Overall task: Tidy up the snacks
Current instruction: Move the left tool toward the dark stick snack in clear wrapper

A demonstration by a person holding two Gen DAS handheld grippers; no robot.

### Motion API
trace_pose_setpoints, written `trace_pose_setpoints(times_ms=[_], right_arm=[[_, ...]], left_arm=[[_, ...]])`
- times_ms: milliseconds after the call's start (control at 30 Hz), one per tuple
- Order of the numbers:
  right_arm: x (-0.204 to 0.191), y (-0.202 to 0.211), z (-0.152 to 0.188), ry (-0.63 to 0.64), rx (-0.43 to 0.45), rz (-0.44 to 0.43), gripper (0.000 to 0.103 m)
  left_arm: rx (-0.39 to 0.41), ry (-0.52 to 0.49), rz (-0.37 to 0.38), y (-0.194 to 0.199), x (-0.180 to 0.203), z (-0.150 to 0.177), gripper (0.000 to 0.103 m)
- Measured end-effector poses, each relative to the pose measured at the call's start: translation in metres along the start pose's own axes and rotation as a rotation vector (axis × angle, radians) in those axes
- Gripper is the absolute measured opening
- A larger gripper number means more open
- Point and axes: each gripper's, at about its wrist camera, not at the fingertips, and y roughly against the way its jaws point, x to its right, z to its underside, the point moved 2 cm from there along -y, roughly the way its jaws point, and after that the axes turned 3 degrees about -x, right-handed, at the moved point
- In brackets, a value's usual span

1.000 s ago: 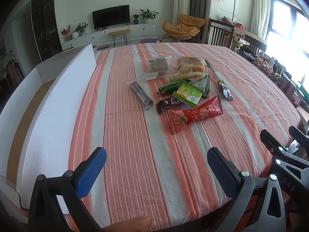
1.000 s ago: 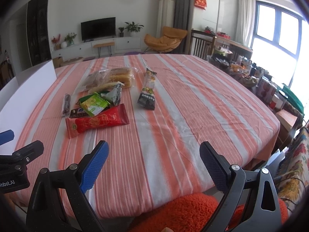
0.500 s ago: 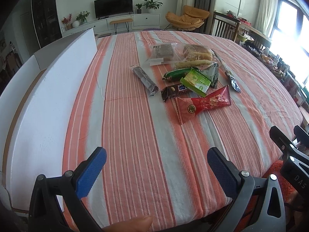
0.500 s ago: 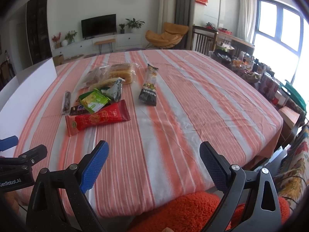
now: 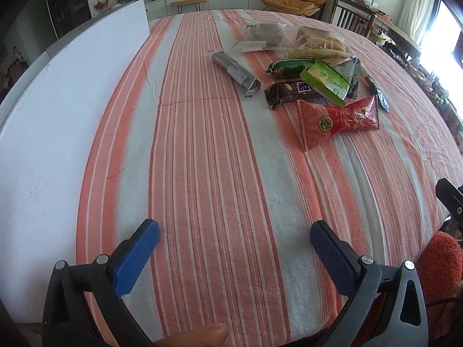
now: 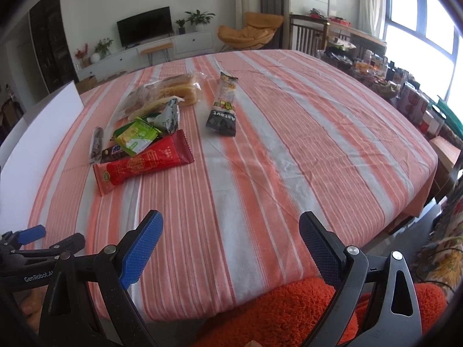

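A striped cloth [image 5: 208,150] is covering the round table, orange and grey bands running away from the cameras. A white box [image 5: 58,110] is standing along the table's left edge, its flat wall facing the cloth. Orange fluffy fabric [image 6: 289,312] is showing below the near table edge.

The left gripper [image 5: 234,248] is hovering over the near part of the cloth with its jaws spread wide and nothing between them; a fingertip [image 5: 199,335] is showing at the bottom edge. The right gripper [image 6: 231,240] is hovering likewise just beside it, jaws wide apart and empty.

The snacks are lying in a loose pile on the far middle of the cloth, well apart from both grippers. A clear bread bag [image 5: 315,43] is lying furthest back, a second clear pack [image 5: 260,36] touching it. A red packet [image 5: 338,121] is lying nearest. A long dark-ended pack [image 6: 224,104] is lying alone to the right of the pile. A green packet [image 5: 325,82] is overlapping a brown bar [image 5: 289,92], a green sausage [image 5: 292,68] behind them. A grey pouch [image 6: 169,118] is leaning against the pile. A dark slim stick [image 5: 235,72] is lying on the left.
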Motion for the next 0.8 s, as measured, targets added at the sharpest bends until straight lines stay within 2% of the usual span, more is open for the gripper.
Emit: trace_pose_setpoints(times_ms=[167,300,367,467,533,600,700,800], right_arm=[[0.007,-0.012,0.0,-0.034,-0.065,-0.05,0.097],[0.016,-0.033,-0.008,-0.112,-0.2,-0.094,0.097],[0.01,-0.044,-0.017,-0.094,-0.23,-0.096,0.097],[0.003,-0.055,-0.03,-0.05,-0.196,-0.03,0.097],[0.006,-0.063,-0.032,-0.065,-0.2,0.002,0.097],[0.011,-0.069,-0.028,-0.094,-0.223,-0.007,0.097],[0.015,-0.065,-0.025,-0.101,-0.208,-0.029,0.097],[0.015,-0.066,-0.026,-0.108,-0.201,-0.046,0.098]], left_arm=[[-0.004,0.003,-0.014,-0.002,0.001,0.0,0.103],[0.004,-0.005,-0.014,-0.001,0.001,0.001,0.103],[0.012,-0.009,-0.014,-0.001,0.001,0.002,0.103],[0.007,-0.016,-0.011,-0.001,0.001,0.001,0.103],[0.002,-0.026,-0.006,-0.001,0.001,-0.001,0.103],[0.008,-0.035,0.002,-0.002,0.001,-0.002,0.103],[0.034,-0.038,0.004,-0.002,0.001,-0.002,0.103],[-0.007,-0.018,0.017,-0.003,-0.002,-0.009,0.103]])
